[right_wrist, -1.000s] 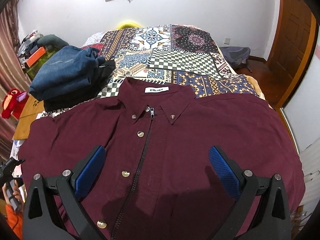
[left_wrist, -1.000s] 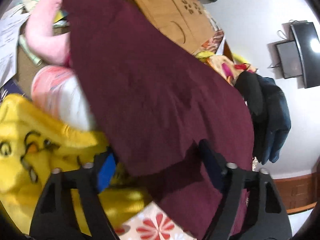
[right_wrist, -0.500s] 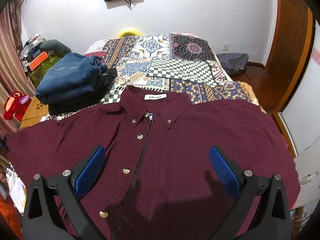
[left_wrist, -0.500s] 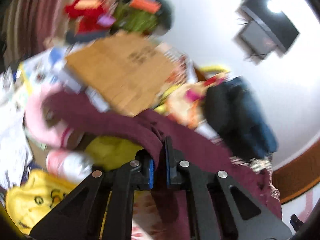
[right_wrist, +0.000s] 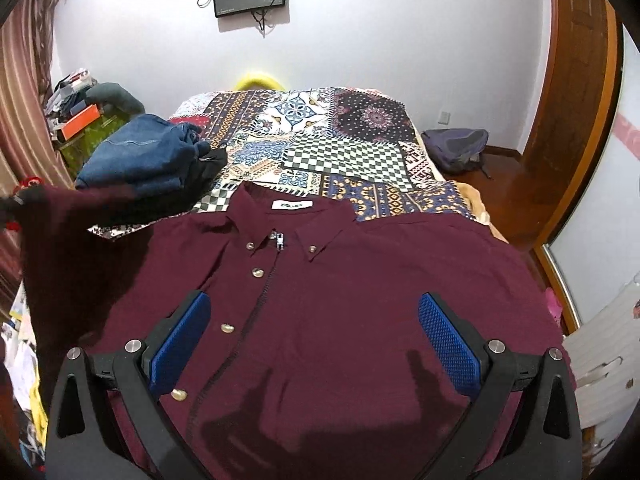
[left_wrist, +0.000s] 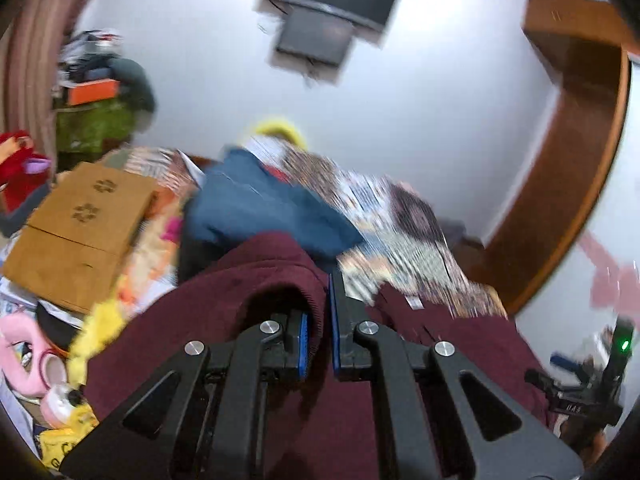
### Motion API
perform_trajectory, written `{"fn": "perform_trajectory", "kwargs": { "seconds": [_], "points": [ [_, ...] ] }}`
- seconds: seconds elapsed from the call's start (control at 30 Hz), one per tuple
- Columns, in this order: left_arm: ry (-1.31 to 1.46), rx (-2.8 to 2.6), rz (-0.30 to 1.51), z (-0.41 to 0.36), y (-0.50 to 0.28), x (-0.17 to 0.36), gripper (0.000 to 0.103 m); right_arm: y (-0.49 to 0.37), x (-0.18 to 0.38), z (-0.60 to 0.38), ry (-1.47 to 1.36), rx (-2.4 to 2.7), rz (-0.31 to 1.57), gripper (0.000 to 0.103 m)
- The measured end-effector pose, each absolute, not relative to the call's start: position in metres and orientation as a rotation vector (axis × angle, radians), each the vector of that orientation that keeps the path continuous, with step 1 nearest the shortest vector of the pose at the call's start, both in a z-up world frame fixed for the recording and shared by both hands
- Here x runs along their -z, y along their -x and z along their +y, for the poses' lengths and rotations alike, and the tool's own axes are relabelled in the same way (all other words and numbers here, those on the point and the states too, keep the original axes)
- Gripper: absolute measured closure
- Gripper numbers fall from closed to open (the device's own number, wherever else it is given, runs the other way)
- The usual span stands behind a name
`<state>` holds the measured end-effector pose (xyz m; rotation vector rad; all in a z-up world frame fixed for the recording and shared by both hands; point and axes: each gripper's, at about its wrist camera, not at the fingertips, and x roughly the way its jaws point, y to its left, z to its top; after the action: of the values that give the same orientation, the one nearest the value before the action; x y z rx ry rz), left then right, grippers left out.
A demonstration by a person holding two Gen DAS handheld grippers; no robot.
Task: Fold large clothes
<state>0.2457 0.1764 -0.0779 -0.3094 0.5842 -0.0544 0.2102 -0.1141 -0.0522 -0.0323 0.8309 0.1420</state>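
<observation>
A large maroon shirt with metal buttons and a white collar label lies face up on the patchwork bedspread. My left gripper is shut on the edge of the shirt's left sleeve, which is lifted off the bed. In the right wrist view that raised sleeve hangs in the air at the left, with the left gripper dark and blurred at its tip. My right gripper hovers open above the shirt's chest, with nothing between its blue pads.
Folded blue jeans on a black garment sit on the bed's left side beyond the shirt. A cardboard box, soft toys and clutter fill the floor at left. A backpack and a wooden door frame stand at right.
My left gripper closed on the sleeve's edge, then swung up and rolled, lifting the sleeve from the bedside into the air. The right gripper drew back slightly and stayed open.
</observation>
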Motion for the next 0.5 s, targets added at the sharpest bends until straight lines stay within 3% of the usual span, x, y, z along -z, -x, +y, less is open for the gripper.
{"fn": "perform_trajectory", "kwargs": {
  "seconds": [0.3,0.5],
  "points": [
    [0.221,0.163,0.927,0.08,-0.268,0.175,0.095,-0.202,0.062,-0.133,0.039,-0.114,0.852,0.0],
    [0.276,0.202,1.025,0.067,-0.25,0.198,0.076,-0.197,0.061,-0.141,0.015,-0.107,0.85,0.0]
  ]
}}
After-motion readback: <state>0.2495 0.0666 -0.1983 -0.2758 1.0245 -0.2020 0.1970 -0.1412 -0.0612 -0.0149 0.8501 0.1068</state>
